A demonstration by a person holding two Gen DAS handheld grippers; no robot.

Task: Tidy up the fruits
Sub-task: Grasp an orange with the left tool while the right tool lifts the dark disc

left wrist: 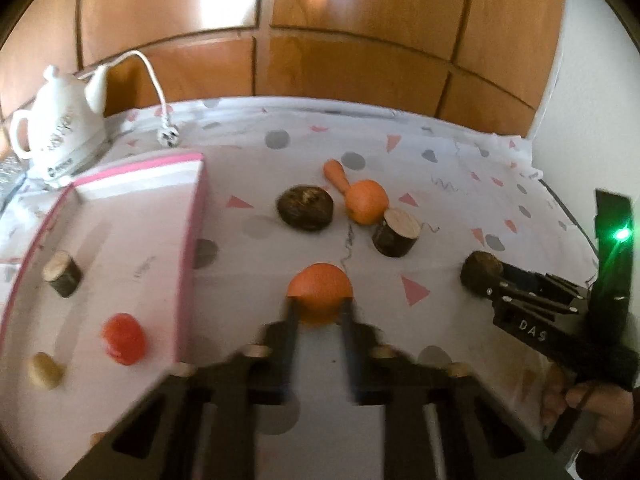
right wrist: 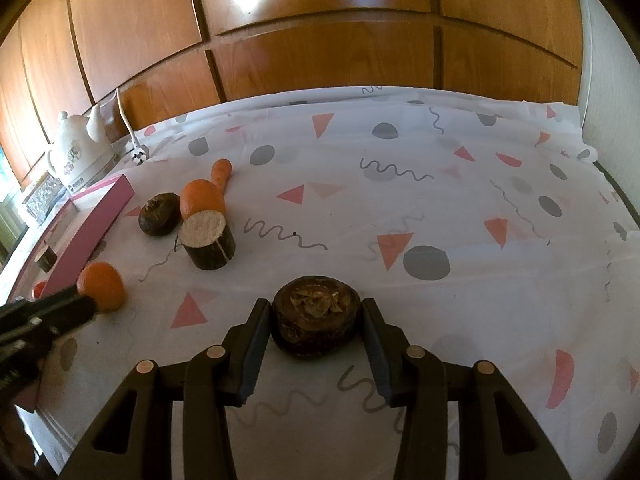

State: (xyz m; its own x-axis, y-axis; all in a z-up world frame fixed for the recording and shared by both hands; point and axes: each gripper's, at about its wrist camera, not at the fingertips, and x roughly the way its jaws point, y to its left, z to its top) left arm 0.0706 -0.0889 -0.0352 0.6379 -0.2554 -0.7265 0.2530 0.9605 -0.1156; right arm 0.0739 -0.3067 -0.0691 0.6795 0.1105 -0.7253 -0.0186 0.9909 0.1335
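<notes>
My left gripper (left wrist: pixel 319 300) is shut on an orange (left wrist: pixel 320 294), just right of the pink-rimmed white tray (left wrist: pixel 192 240); it also shows in the right wrist view (right wrist: pixel 102 286). My right gripper (right wrist: pixel 316 312) is shut on a dark brown round fruit (right wrist: pixel 316 316), also visible in the left wrist view (left wrist: pixel 480 272). On the cloth lie another dark fruit (left wrist: pixel 306 208), a second orange (left wrist: pixel 367 201), a carrot (left wrist: pixel 336 174) and a wood-like cylinder (left wrist: pixel 396 233). The tray holds a small cylinder (left wrist: pixel 62 278), a red fruit (left wrist: pixel 124 338) and a pale piece (left wrist: pixel 44 370).
A white kettle (left wrist: pixel 64 136) with cord and plug (left wrist: pixel 168 136) stands at the back left. Wooden panels (left wrist: pixel 320 40) close the far side. The patterned cloth (right wrist: pixel 440 208) covers the table; a white wall is at the right.
</notes>
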